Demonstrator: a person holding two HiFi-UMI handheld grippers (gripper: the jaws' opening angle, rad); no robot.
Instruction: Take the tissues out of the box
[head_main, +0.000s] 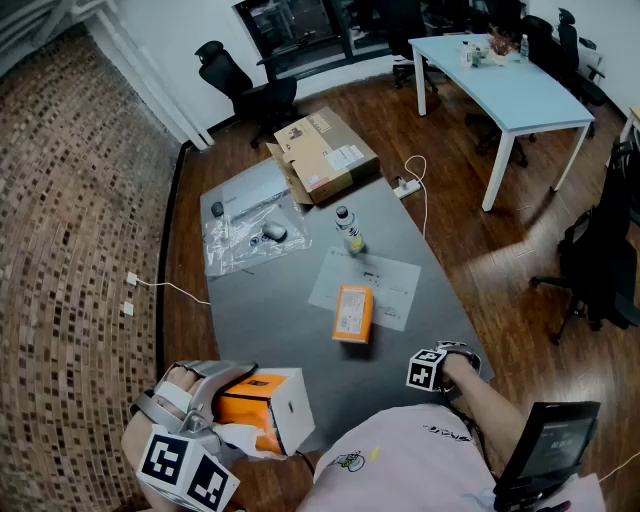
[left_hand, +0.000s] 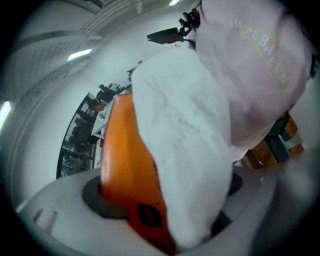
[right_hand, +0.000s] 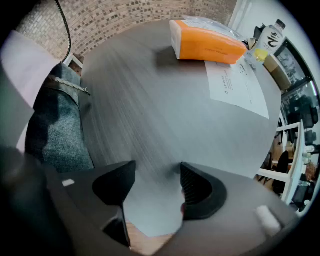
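An orange and white tissue box (head_main: 268, 404) is at the near edge of the grey table (head_main: 300, 340), held in my left gripper (head_main: 222, 402). In the left gripper view the orange box (left_hand: 125, 165) and a white tissue (left_hand: 190, 150) fill the space between the widely spread jaws of the left gripper (left_hand: 160, 200), and the box sits against the pads. My right gripper (head_main: 440, 365) hovers at the table's near right edge. In its own view the right gripper (right_hand: 157, 180) stands open over bare tabletop with nothing between its fingers.
A second orange tissue pack (head_main: 353, 312) (right_hand: 205, 45) lies on a paper sheet (head_main: 385, 285) mid-table, with a bottle (head_main: 349, 230) behind it. Further back are a plastic bag (head_main: 245, 238) and a cardboard box (head_main: 322, 155). A white desk (head_main: 510, 85) stands at the back right.
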